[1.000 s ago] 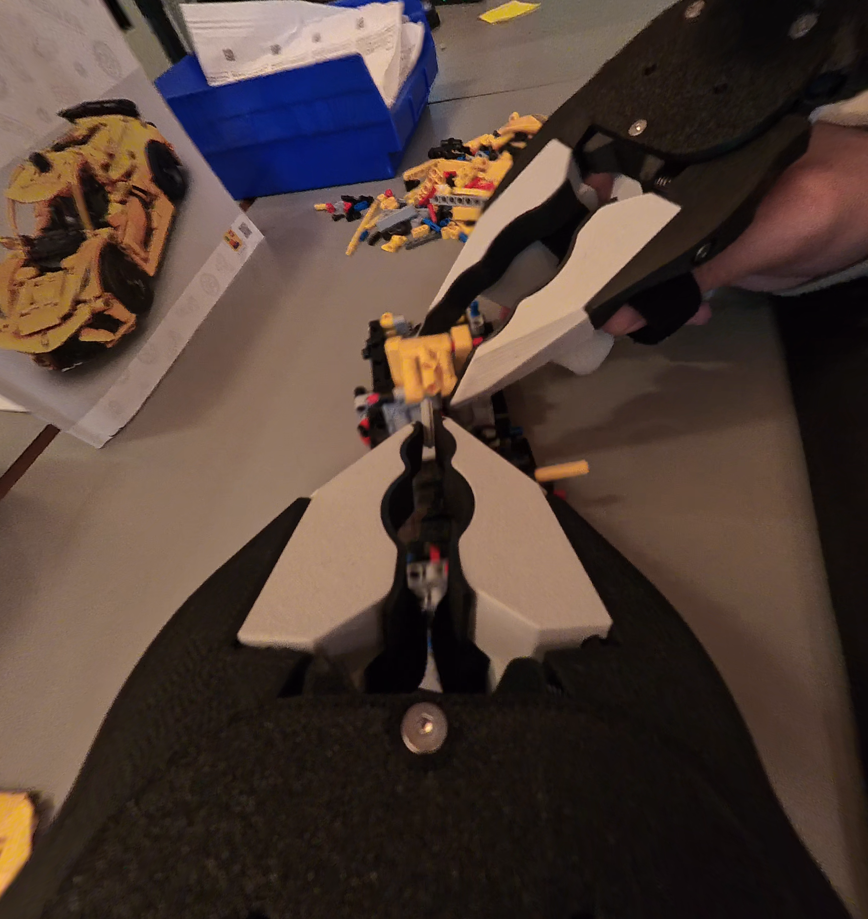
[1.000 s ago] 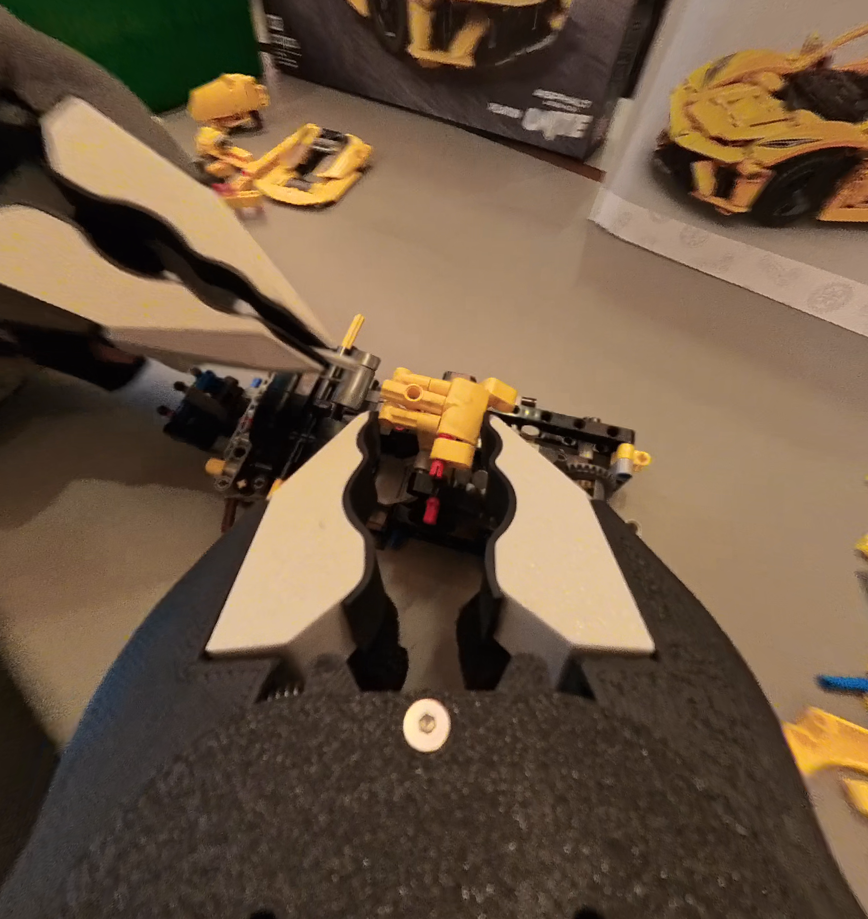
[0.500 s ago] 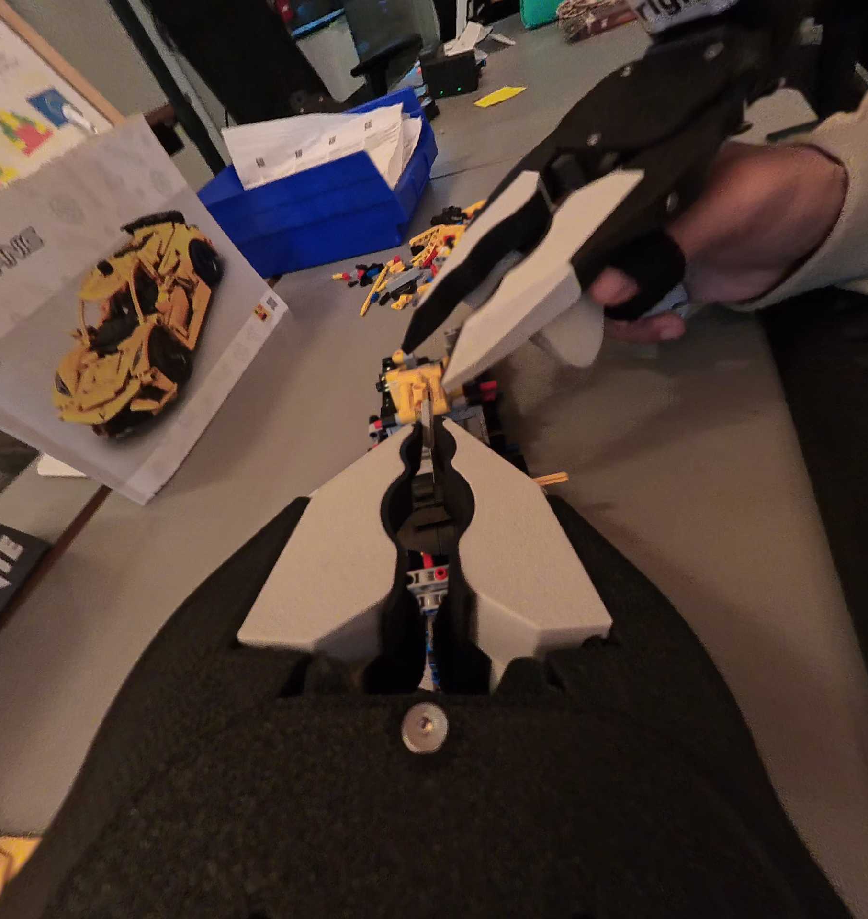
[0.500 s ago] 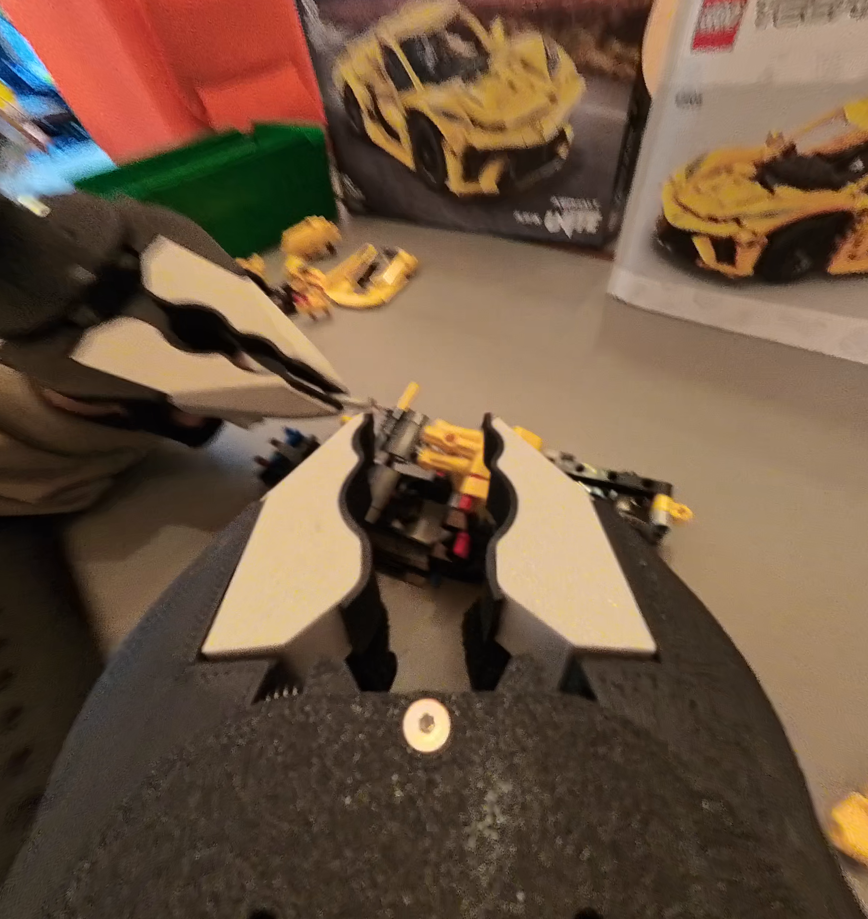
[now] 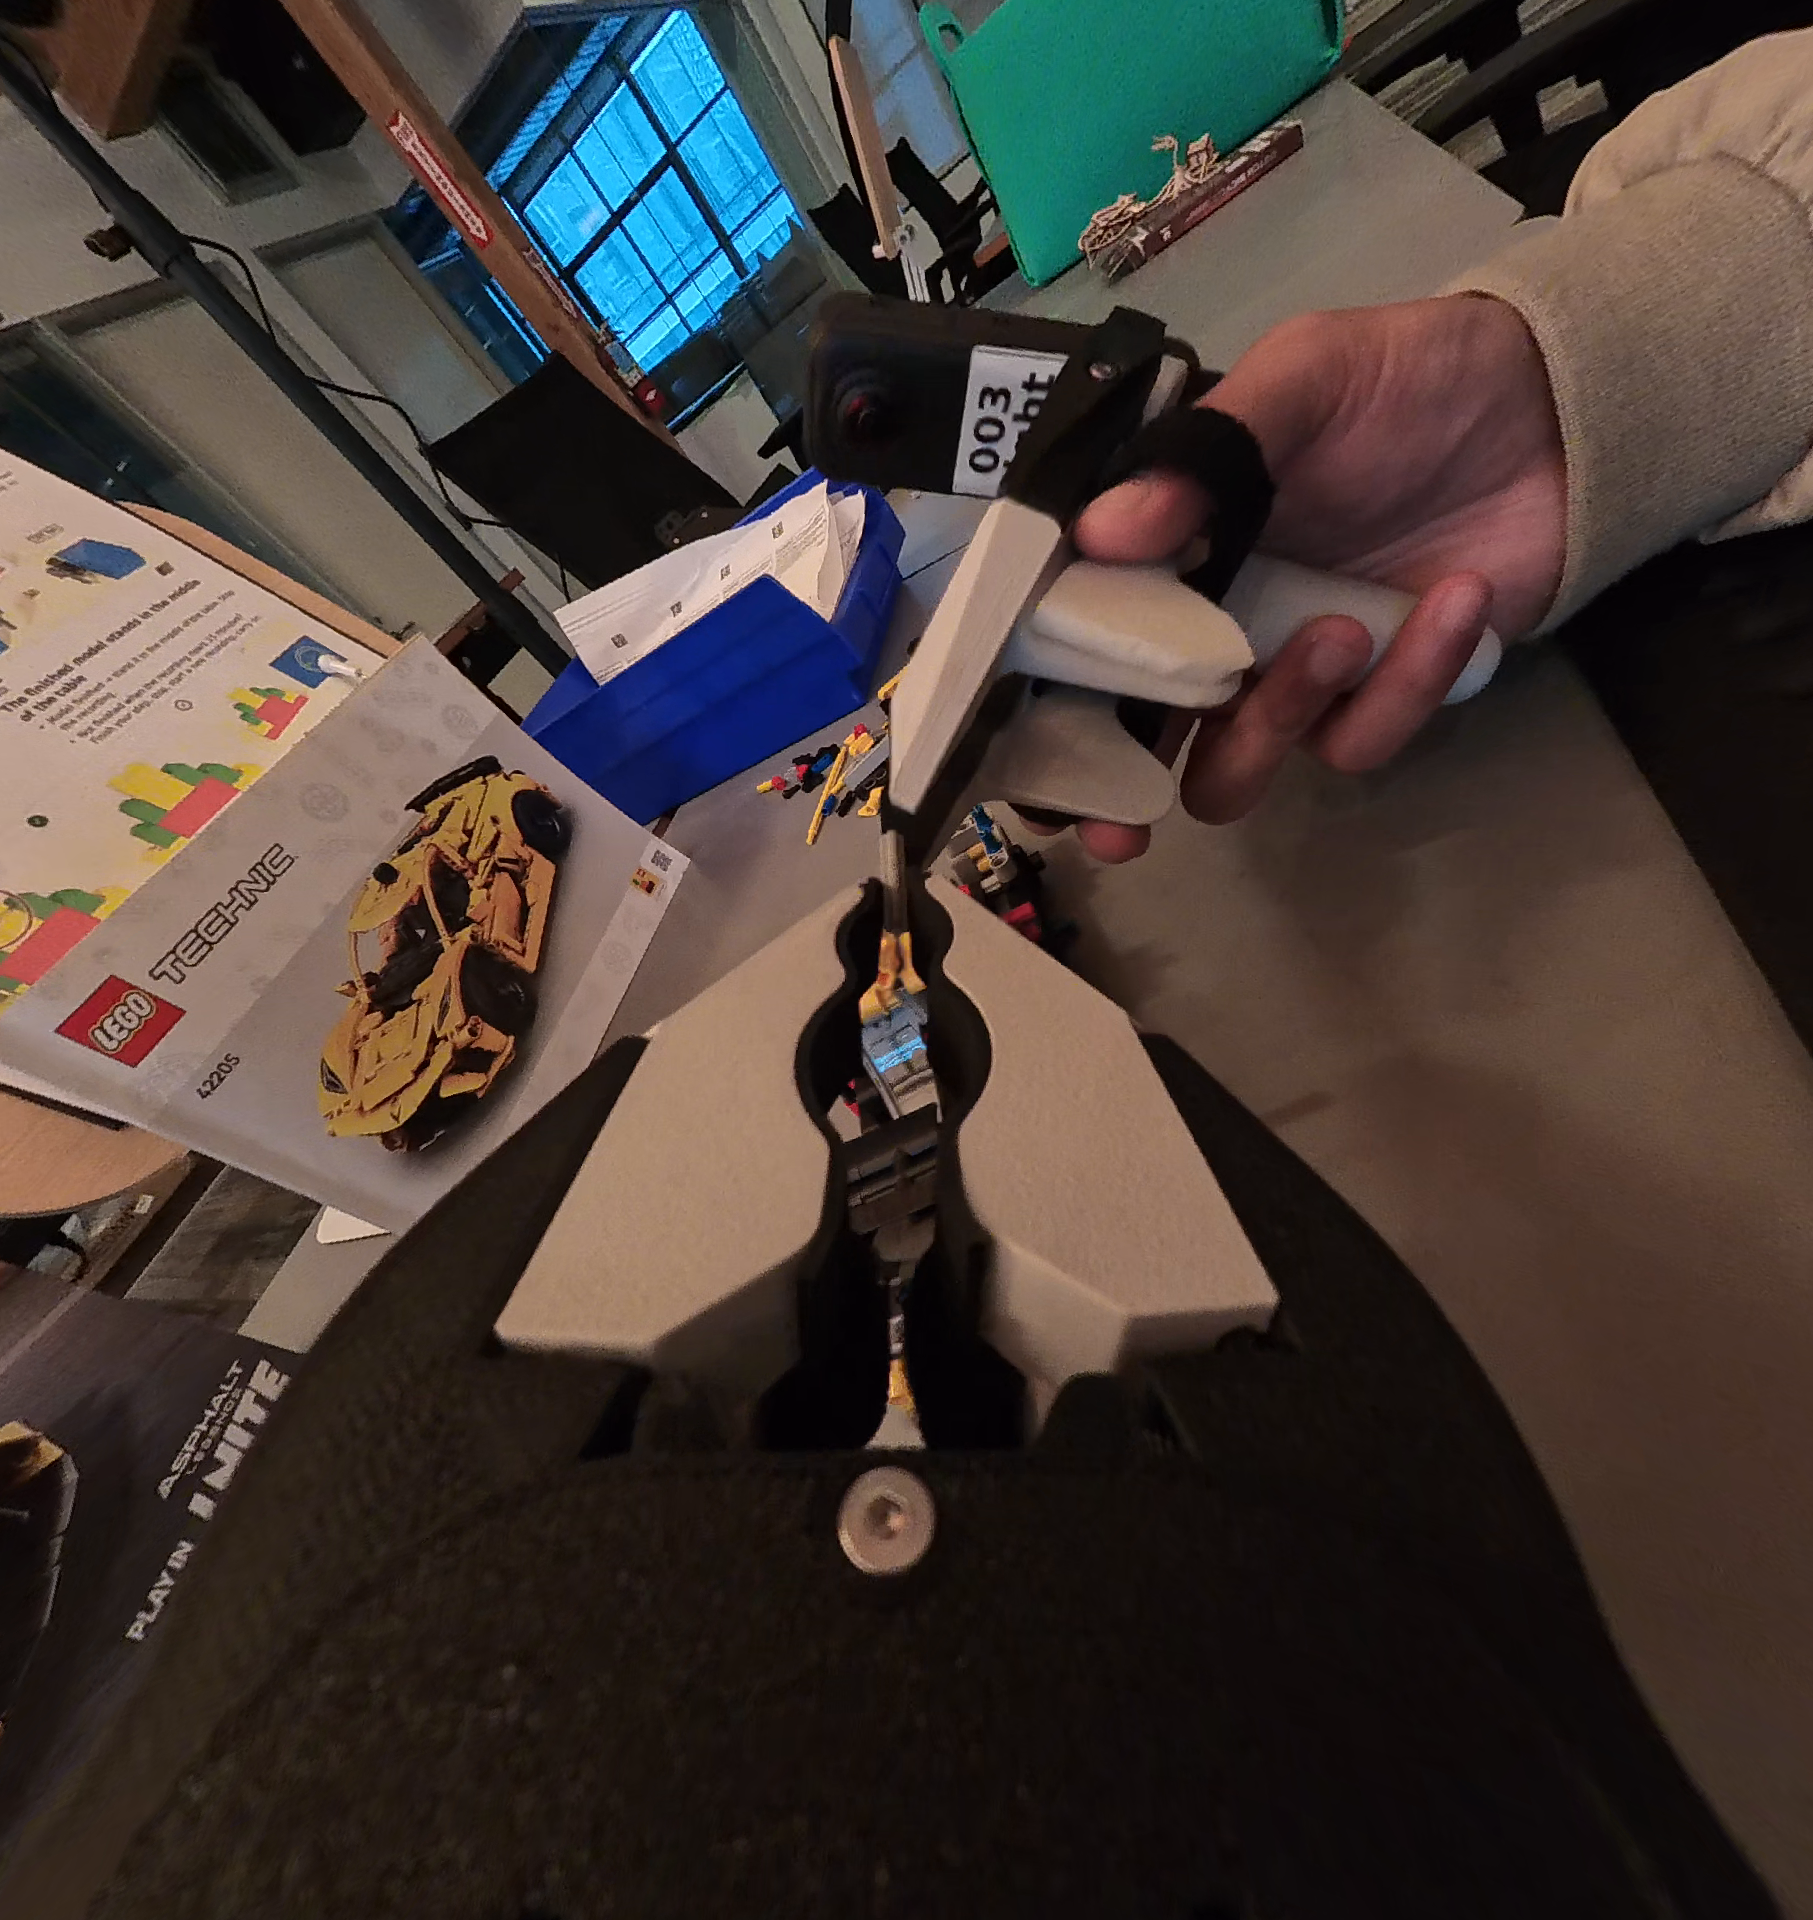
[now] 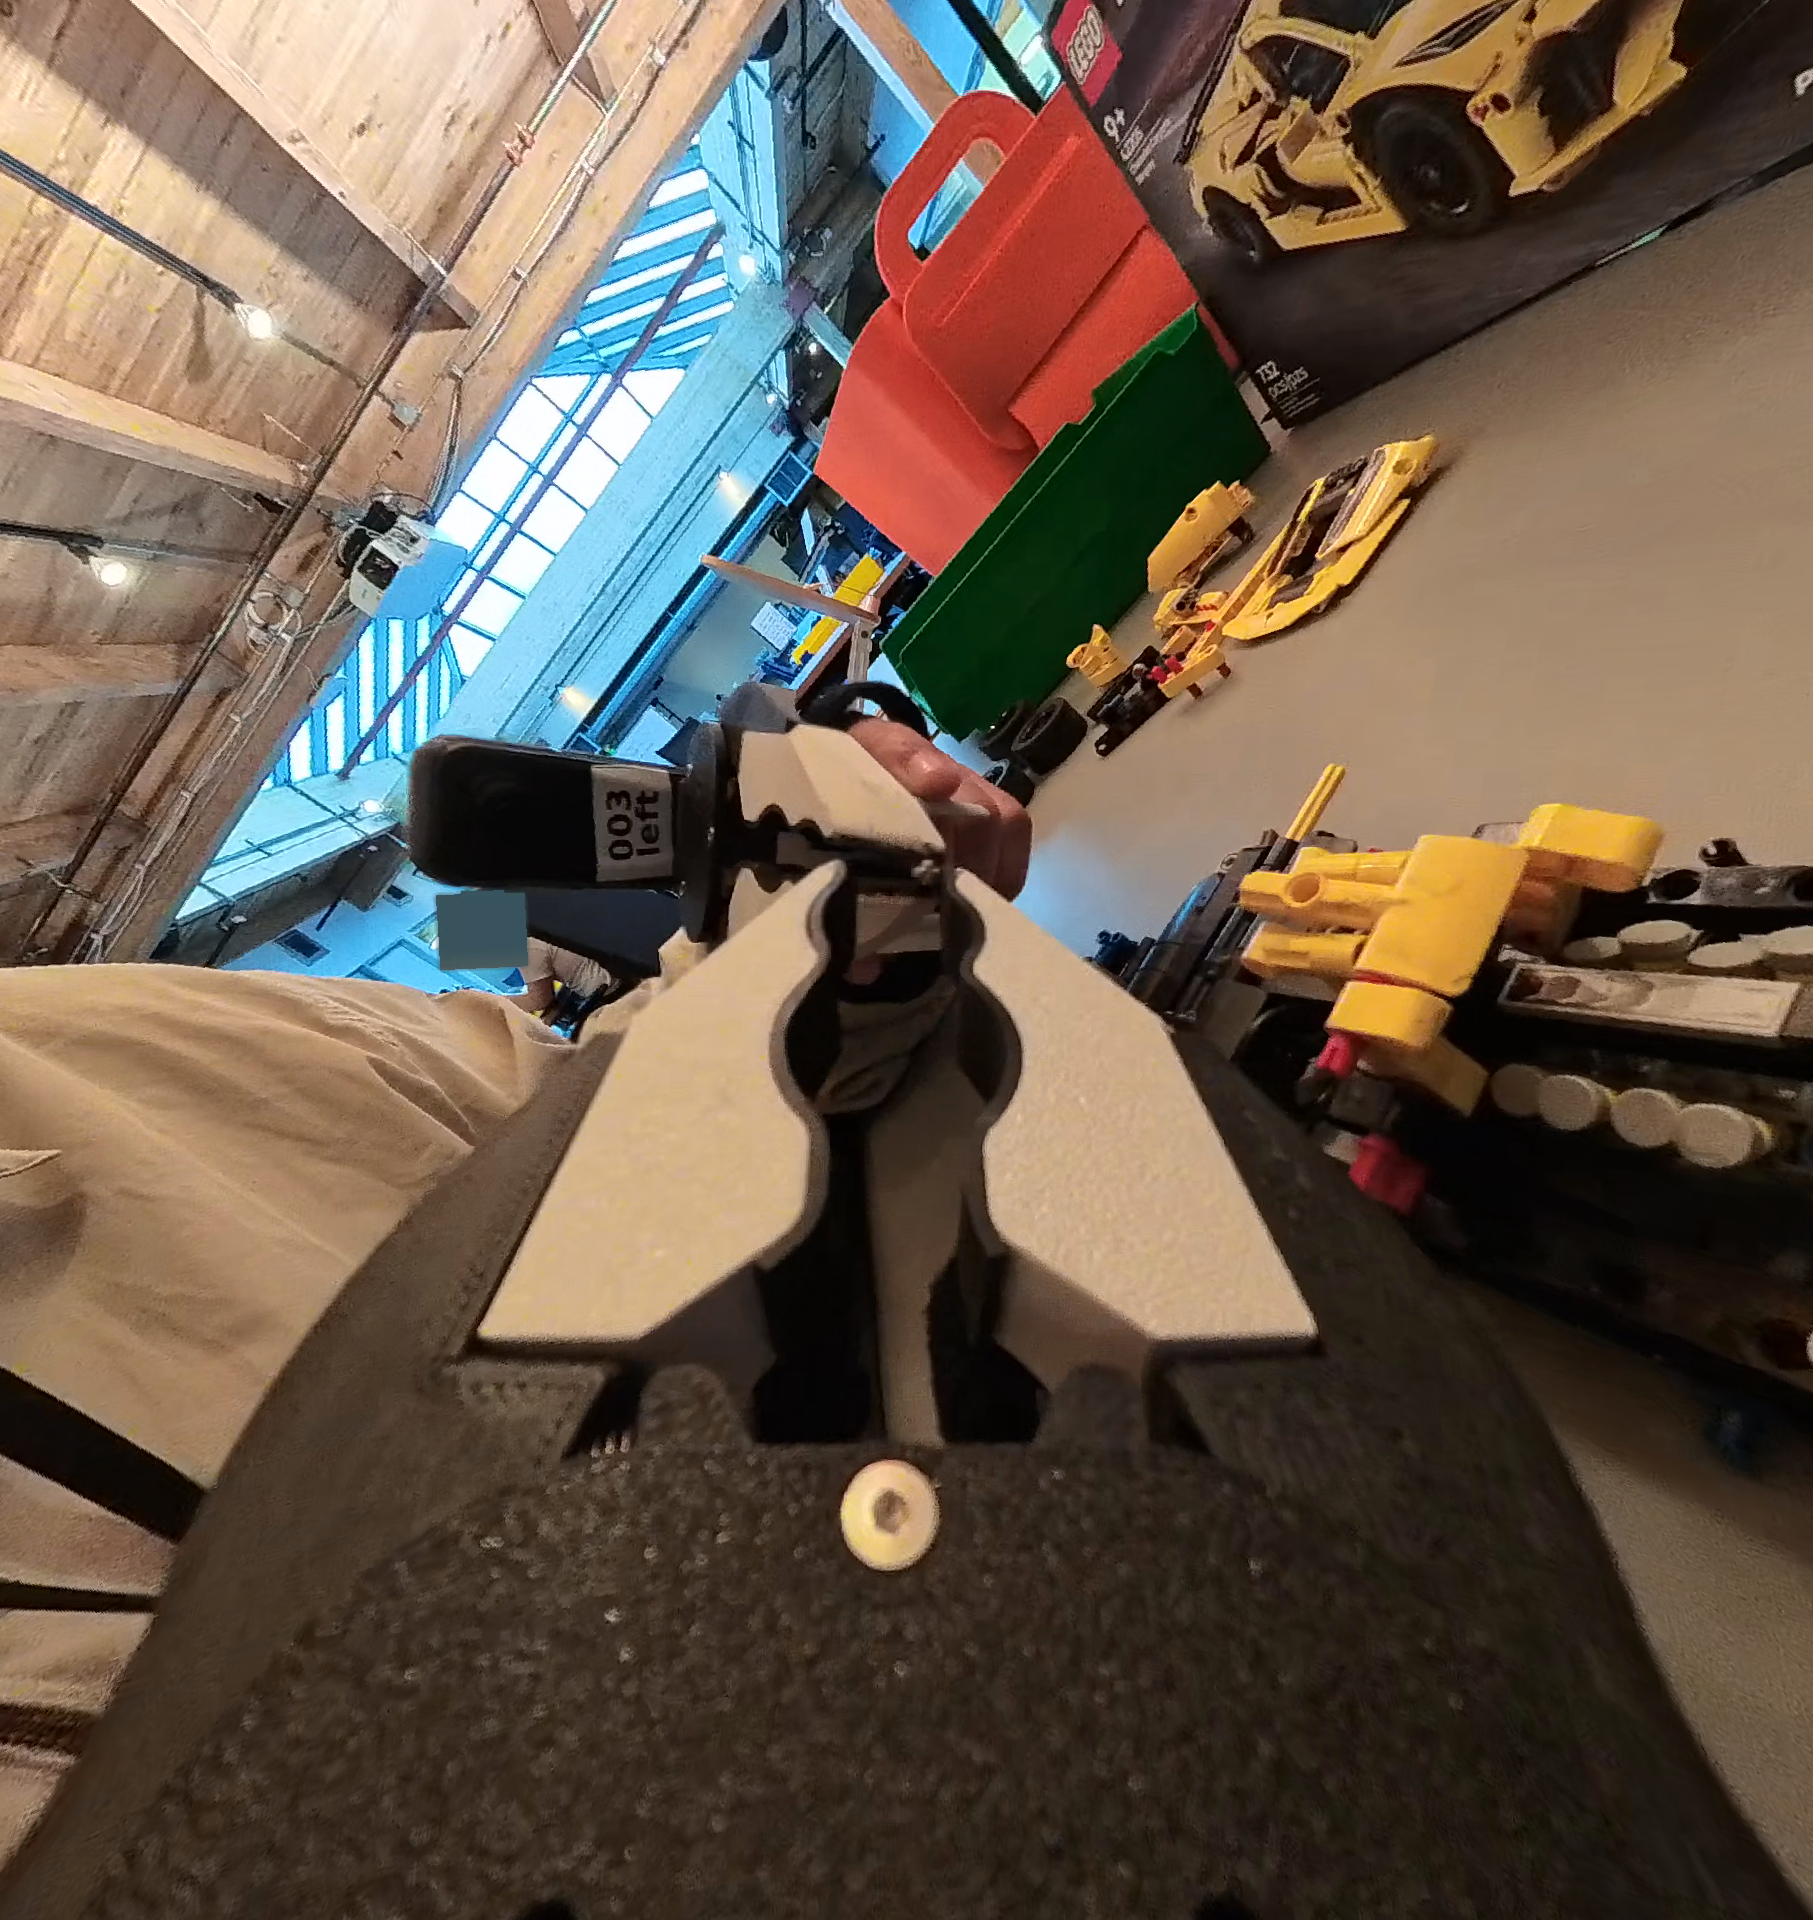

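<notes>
My left gripper (image 5: 894, 899) is shut on a black, grey and yellow brick assembly (image 5: 897, 1049), which shows in the slit between its fingers. A thin grey axle (image 5: 887, 868) sticks out past its tips. My right gripper (image 5: 907, 816) comes down from above with its tip at the axle's far end. In the right wrist view my right gripper (image 6: 894, 878) is narrowly open. It faces the left gripper (image 6: 881, 847) tip to tip. The assembly (image 6: 1401, 935) runs off to the right beside it, outside its jaws.
A blue bin (image 5: 715, 686) of papers, loose bricks (image 5: 829, 769) and an instruction booklet (image 5: 362, 914) lie behind and to the left. A car box (image 6: 1453, 156), red (image 6: 985, 343) and green (image 6: 1068, 540) containers, yellow body panels (image 6: 1297, 551) and a black wheel (image 6: 1047, 732) sit on the grey table. Left and right tips are no more than a few centimetres apart.
Both grippers have tilted upward, so the room now shows. My right gripper left the assembly's yellow block, narrowed its jaws and swung to face the left gripper's tip.
</notes>
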Available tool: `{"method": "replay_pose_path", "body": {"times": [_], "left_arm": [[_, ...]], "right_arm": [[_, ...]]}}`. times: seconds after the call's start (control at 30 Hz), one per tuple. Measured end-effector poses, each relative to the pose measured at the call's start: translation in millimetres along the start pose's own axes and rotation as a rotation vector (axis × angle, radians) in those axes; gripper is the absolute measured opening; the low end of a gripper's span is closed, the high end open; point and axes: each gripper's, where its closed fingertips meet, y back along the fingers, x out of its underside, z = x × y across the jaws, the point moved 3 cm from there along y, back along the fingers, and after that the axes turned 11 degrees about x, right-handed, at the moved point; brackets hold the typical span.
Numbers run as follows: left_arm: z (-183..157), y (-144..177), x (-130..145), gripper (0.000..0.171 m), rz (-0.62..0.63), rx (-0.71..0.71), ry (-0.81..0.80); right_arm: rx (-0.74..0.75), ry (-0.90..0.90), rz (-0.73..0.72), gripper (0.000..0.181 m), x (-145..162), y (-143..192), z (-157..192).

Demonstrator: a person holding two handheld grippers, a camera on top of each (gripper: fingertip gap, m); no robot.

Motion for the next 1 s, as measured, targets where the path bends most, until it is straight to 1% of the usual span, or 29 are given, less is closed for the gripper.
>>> {"method": "replay_pose_path", "body": {"times": [0.07, 0.1, 0.17, 0.23, 0.27, 0.3, 0.33, 0.4, 0.43, 0.47, 0.5, 0.57, 0.63, 0.7, 0.73, 0.8, 0.83, 0.87, 0.93, 0.97, 1.0], "left_arm": [[-1.0, -0.8, -0.7, 0.004, 0.002, -0.002, -0.015], [-1.5, -1.2, -1.8, 0.004, -0.004, -0.002, -0.017], [-2.2, -2.0, -1.5, 0.004, 0.004, 0.0, -0.018], [-2.7, -5.1, 3.2, 0.004, 0.028, -0.001, 0.034], [-1.1, -6.6, 6.6, 0.004, 0.051, -0.017, 0.078], [-0.2, -7.6, 11.0, 0.008, 0.084, -0.017, 0.121], [-0.1, -8.2, 15.2, 0.019, 0.104, -0.002, 0.169], [1.7, -9.1, 22.0, 0.03, 0.108, 0.025, 0.291], [3.1, -9.7, 24.3, 0.034, 0.102, 0.036, 0.35], [6.3, -10.4, 26.6, 0.035, 0.096, 0.03, 0.402], [9.4, -12.1, 29.2, 0.037, 0.093, 0.025, 0.447], [11.2, -19.5, 35.8, 0.038, 0.108, 0.05, 0.521], [8.5, -30.5, 41.9, 0.043, 0.155, 0.098, 0.55], [8.1, -40.6, 48.5, 0.043, 0.219, 0.113, 0.537], [8.9, -44.2, 49.2, 0.043, 0.232, 0.114, 0.528], [13.7, -46.0, 43.6, 0.042, 0.192, 0.094, 0.531], [15.6, -44.4, 40.2, 0.039, 0.165, 0.088, 0.534], [17.4, -42.1, 37.7, 0.035, 0.146, 0.08, 0.535], [18.6, -39.5, 34.8, 0.03, 0.121, 0.08, 0.537], [18.8, -39.5, 35.5, 0.025, 0.123, 0.082, 0.542], [18.6, -40.3, 37.4, 0.024, 0.135, 0.085, 0.545]], "right_arm": [[0.01, -0.001, 0.005, 0.01, 0.7, -0.5, -1.2], [0.021, -0.002, 0.005, 0.003, 0.6, 0.0, -3.1], [0.024, 0.005, 0.007, 0.003, 1.1, 0.8, -2.7], [0.073, 0.056, 0.029, 0.003, 2.6, 1.7, -7.0], [0.107, 0.092, 0.013, 0.003, -2.0, 5.7, -9.9], [0.165, 0.119, -0.034, 0.003, -14.3, 16.3, -16.1], [0.27, 0.156, -0.085, 0.003, -31.1, 34.2, -28.6], [0.617, 0.291, -0.152, 0.003, -64.9, 89.7, -67.3], [0.82, 0.356, -0.146, 0.003, -76.9, 124.2, -88.2], [0.998, 0.398, -0.098, 0.003, -81.8, 156.9, -107.0], [1.107, 0.405, -0.016, 0.003, -79.1, 181.2, -121.7], [1.208, 0.373, 0.126, 0.004, -65.9, 210.1, -141.6], [1.244, 0.389, 0.167, 0.003, -59.5, 220.7, -150.6], [1.244, 0.398, 0.18, 0.013, -58.1, 219.6, -154.0], [1.246, 0.404, 0.171, 0.018, -60.3, 217.4, -153.8], [1.22, 0.447, 0.141, 0.024, -65.3, 203.4, -145.2], [1.175, 0.48, 0.123, 0.025, -65.9, 188.6, -136.9], [1.097, 0.502, 0.108, 0.025, -63.4, 167.8, -126.1], [0.894, 0.517, 0.096, 0.026, -49.0, 115.4, -100.7], [0.807, 0.516, 0.096, 0.027, -39.6, 90.5, -89.6], [0.747, 0.51, 0.086, 0.027, -32.1, 70.0, -80.8]]}}
